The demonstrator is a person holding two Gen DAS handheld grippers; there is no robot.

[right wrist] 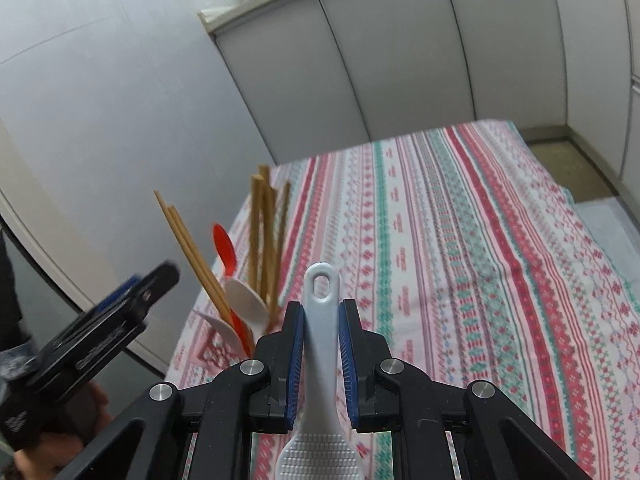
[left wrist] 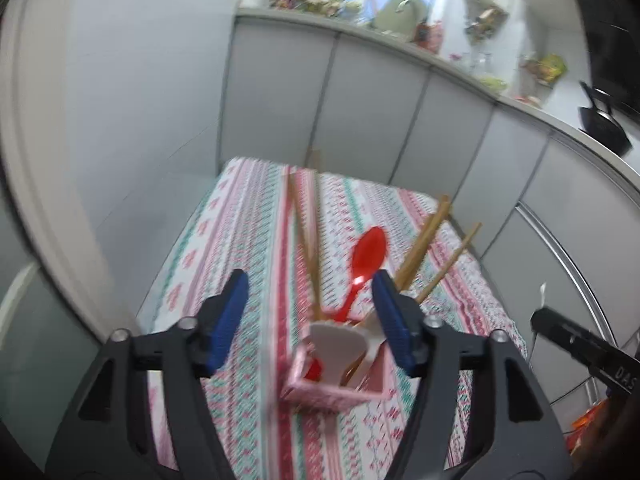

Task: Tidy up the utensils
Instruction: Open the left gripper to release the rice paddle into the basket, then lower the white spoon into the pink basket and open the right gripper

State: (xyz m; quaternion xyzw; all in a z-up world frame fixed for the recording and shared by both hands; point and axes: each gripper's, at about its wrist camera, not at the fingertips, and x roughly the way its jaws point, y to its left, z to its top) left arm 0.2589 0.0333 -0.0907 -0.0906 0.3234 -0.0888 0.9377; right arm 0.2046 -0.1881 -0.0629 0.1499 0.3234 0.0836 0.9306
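Rice paddle clamped in right gripper, handle forward. Left gripper fingers wide, empty, above pink holder on desk. Risk: paddle knocking crowded chopsticks, tipping holder.

A table under a striped pink, red and green patterned cloth carried one thing: a pink utensil holder standing near its edge.

Upright chopsticks crowd the holder; tablecloth beside lies open
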